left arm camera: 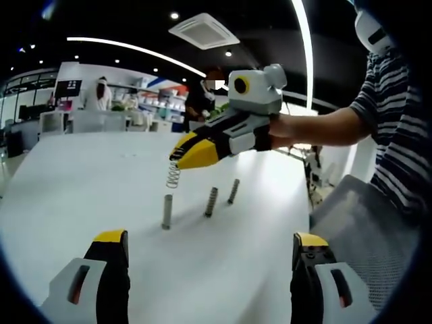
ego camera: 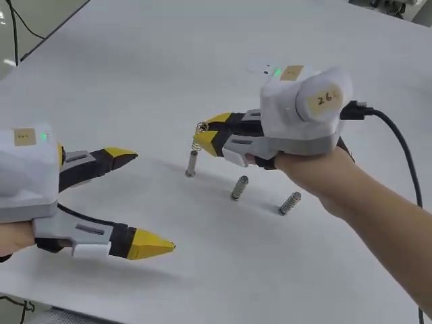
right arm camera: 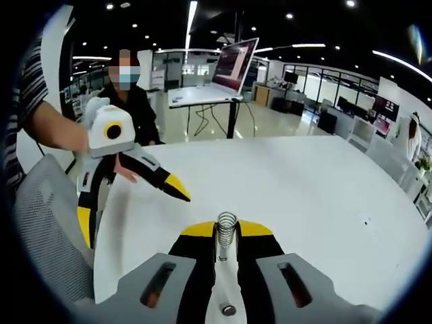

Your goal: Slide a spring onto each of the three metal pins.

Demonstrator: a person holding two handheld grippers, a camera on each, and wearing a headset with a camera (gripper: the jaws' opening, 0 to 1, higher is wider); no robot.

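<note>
- Right gripper (ego camera: 204, 137) has its jaws pinched on a spring (left arm camera: 173, 174), which hangs just above the bare pin (left arm camera: 167, 211).
- Middle pin (ego camera: 239, 187) and end pin (ego camera: 290, 202) each wear a spring, upright in a row on the white bench (ego camera: 135, 67).
- Left gripper (ego camera: 152, 202) hovers well apart from the pins, jaws spread wide.

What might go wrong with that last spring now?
1. The spring hangs a bit tilted above the bare pin, so it may catch on the pin's top or miss it.
2. The right tool pinches only the spring's upper end, so it might slip out and roll away.
3. The finished pins stand close by, so the tool might bump them.
</note>
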